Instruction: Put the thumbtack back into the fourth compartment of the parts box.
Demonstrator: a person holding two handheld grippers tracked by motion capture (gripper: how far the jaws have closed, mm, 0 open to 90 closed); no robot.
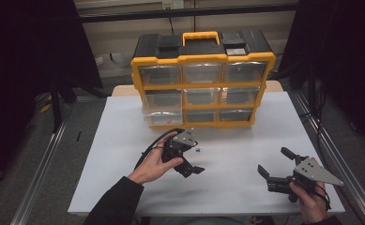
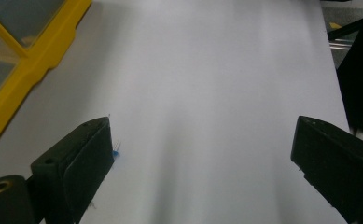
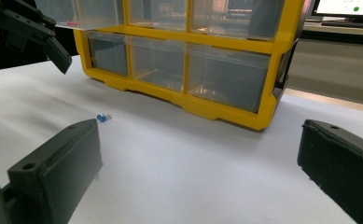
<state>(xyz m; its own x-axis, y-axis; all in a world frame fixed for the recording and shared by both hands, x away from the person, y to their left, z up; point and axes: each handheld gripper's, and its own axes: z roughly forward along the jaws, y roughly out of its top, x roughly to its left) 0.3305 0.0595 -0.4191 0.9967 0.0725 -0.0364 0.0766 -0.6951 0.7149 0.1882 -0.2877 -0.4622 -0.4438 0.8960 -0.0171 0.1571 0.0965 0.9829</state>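
Two grippers held low over a white table, one small blue pin between them and a yellow drawer cabinet.

Nearest, right gripper (image 1: 273, 165) held just above the table (image 1: 236, 187), jaws spread wide, nothing between them. Farther in, left gripper (image 1: 195, 165) likewise gaping and empty, tilted down toward the sheet. Just beside its near jaw, one tiny blue push pin (image 3: 102, 118) lying on its side on the bare white surface, seen again as a blue speck (image 2: 116, 154), (image 1: 197, 150), short of the cabinet front. Beyond, one yellow-and-black organiser (image 1: 203, 79) with yellow handle, nine clear drawers in three rows of three, lower-left drawer (image 1: 162, 117) pulled partly out. No readable writing or brand anywhere.
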